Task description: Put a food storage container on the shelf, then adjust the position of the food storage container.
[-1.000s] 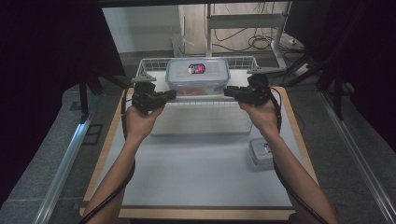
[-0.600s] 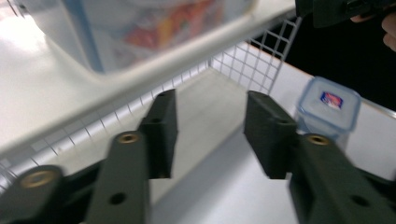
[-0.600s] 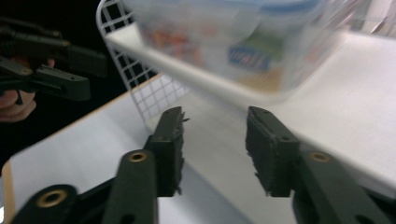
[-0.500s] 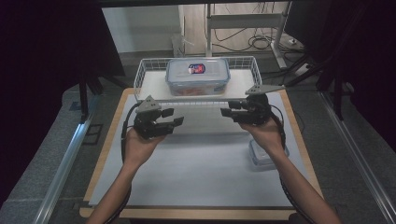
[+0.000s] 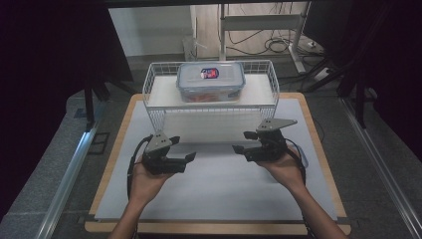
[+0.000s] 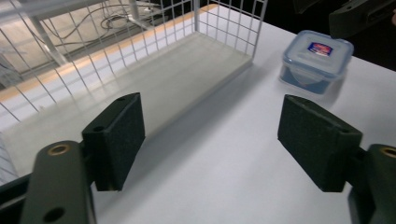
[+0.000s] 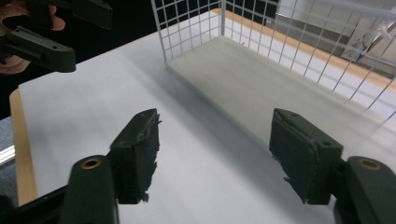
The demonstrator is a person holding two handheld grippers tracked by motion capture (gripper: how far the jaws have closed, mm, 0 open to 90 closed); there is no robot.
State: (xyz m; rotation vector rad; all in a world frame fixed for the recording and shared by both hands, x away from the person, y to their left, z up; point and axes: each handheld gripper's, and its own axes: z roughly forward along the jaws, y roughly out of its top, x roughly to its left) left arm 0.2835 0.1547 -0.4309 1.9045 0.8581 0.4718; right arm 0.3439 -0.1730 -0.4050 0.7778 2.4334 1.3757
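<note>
Our left gripper and right gripper, jaws just opened and empty, hover well short of the lidded container on the wire shelf.

Food container on the wire rack, grippers in front of it.
The lidded container sits on the wire rack at the table's far end; left gripper and right gripper hover nearer, well apart; a smaller container lies right of the rack.

Light: bright on the white table — surroundings dark.
Shadows: soft, under the wire rack.
Blur: right gripper view slightly smeared.
</note>
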